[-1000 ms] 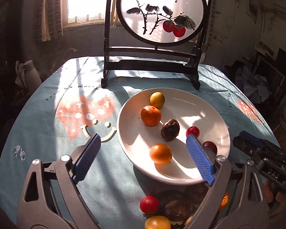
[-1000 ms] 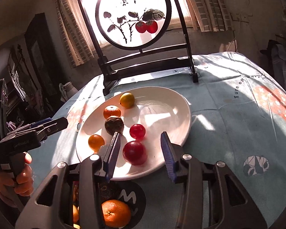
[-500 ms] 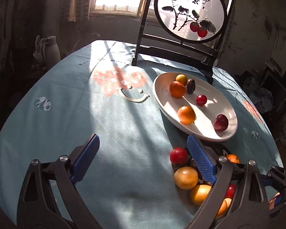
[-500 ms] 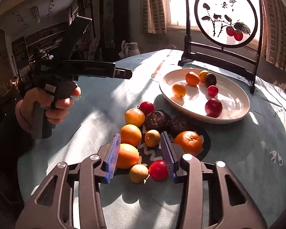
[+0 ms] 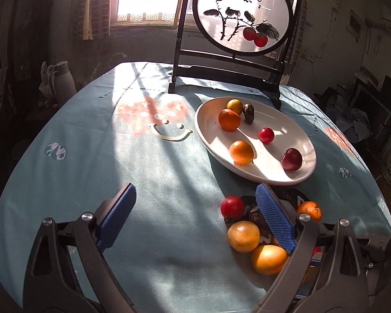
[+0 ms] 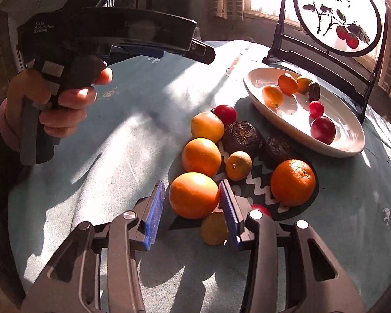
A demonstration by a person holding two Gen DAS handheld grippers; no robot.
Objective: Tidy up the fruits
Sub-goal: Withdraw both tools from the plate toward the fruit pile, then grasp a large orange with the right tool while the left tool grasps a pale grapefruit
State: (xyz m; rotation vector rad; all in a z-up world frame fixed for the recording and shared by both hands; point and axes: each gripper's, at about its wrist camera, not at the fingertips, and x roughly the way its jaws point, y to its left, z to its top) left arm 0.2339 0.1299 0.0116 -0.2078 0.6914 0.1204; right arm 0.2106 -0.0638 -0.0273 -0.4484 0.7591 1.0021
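Fruit split between a white plate and a dark mat on a round teal table

Right gripper point(image 6: 193, 203) hangs low over the near edge of the mat point(image 6: 263, 180), jaws part-spread with the nearest orange point(image 6: 193, 195) between the blue pads; the right pad looks to be at its skin, the left pad stands just clear, so nothing is pinched. Left gripper point(image 5: 195, 216) is spread wide over bare cloth beside the pile, holding nothing; a hand point(image 6: 48, 104) grips its handle. On the mat: three oranges, a small tangerine point(image 6: 238, 165), two dark wrinkled fruits, a red one point(image 6: 225, 113) at the far edge. Plate point(image 5: 208, 127) sits just beyond, carrying two oranges, a yellow fruit, a dark one and two red ones. Painted round screen point(image 5: 243, 15) stands behind the plate
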